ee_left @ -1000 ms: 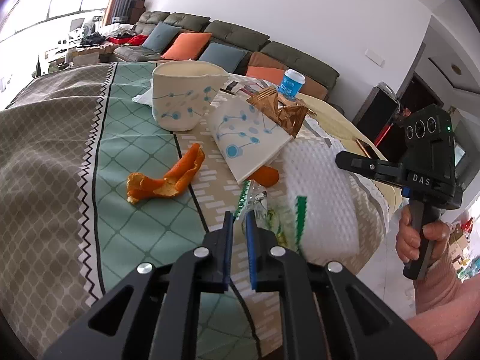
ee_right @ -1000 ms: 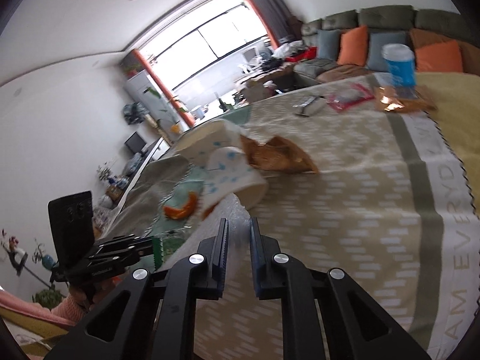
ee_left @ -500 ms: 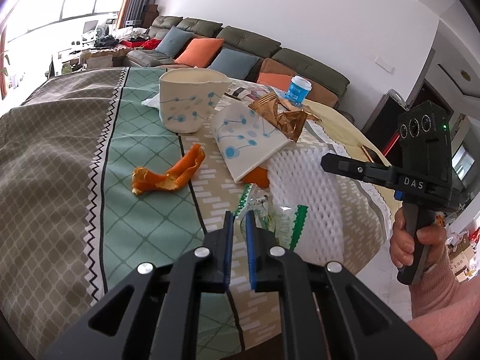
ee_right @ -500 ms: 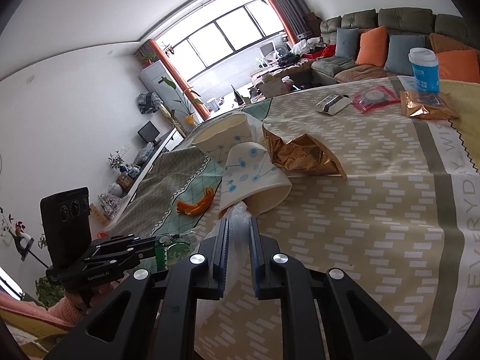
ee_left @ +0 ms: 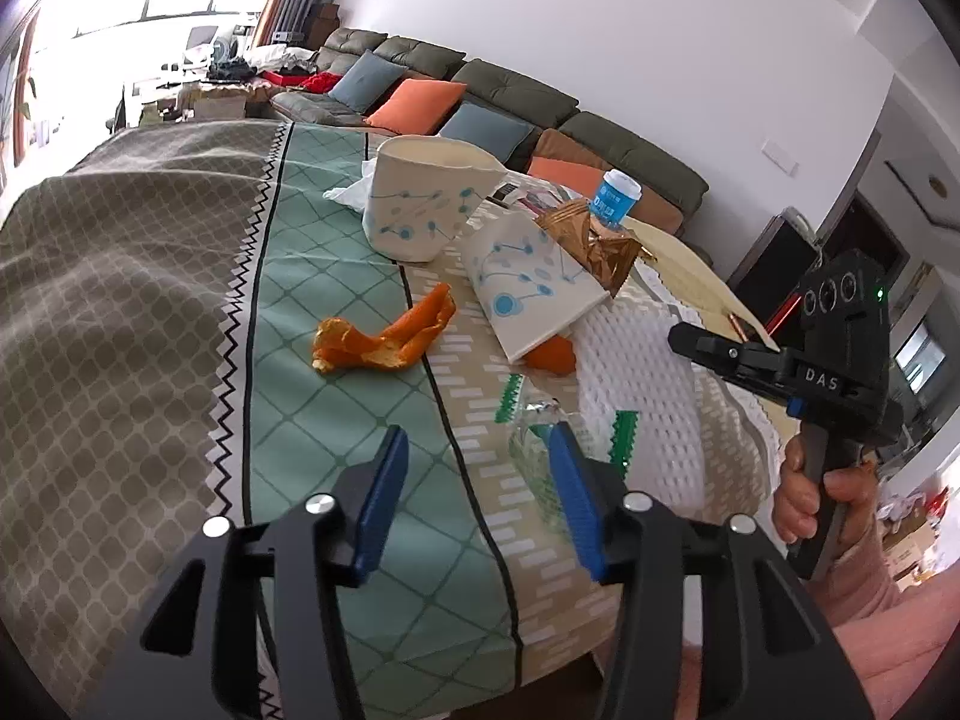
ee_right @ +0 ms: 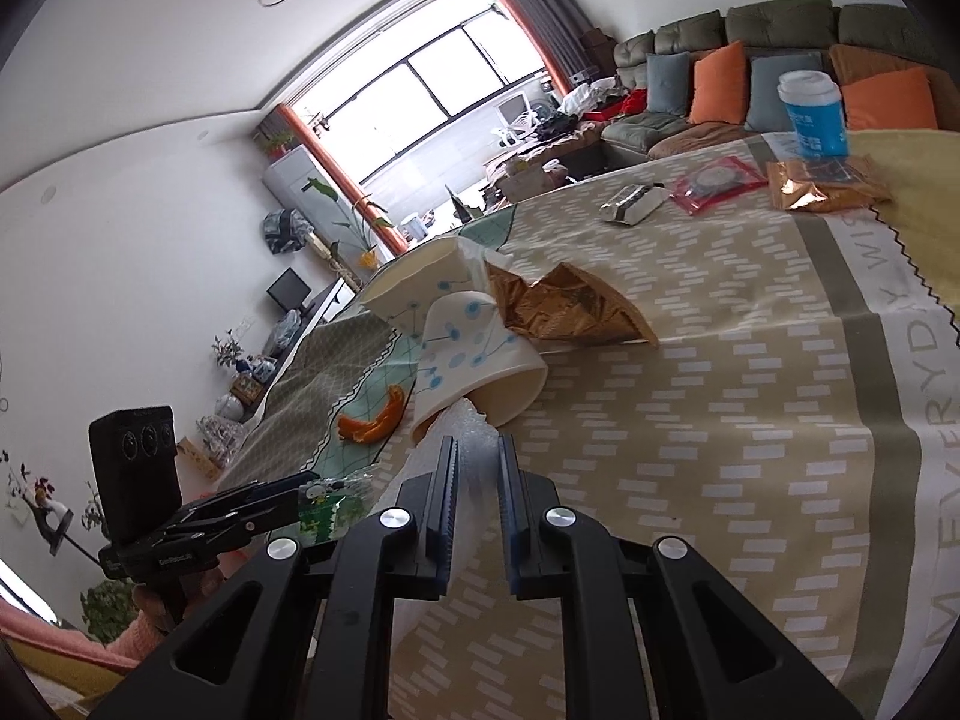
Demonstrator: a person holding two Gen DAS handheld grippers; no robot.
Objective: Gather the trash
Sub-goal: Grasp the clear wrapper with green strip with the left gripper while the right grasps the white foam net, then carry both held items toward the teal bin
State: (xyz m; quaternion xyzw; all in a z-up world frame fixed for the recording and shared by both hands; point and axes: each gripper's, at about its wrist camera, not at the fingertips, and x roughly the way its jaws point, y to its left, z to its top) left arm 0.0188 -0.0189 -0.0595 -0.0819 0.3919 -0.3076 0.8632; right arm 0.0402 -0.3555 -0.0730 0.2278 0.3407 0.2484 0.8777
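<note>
- Our left gripper point(ee_left: 477, 483) is opening, a clear wrapper point(ee_left: 540, 450) at its right pad, near the table edge point(ee_left: 540, 654).
- Our right gripper point(ee_right: 477, 483) pinches white foam point(ee_right: 462, 420).
- Orange peel point(ee_left: 384, 339) at eleven o'clock, bare cloth around it.

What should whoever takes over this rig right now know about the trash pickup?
Left gripper: jaws opening, nothing clamped; the clear wrapper lies at its tips.
Right gripper: shut on the white foam net.
On the table: orange peel, tipped cup, upright cup, gold foil bag.
Done: foam net gripped.
Left: wrapper, peel, cups, bag. No bin in view.
</note>
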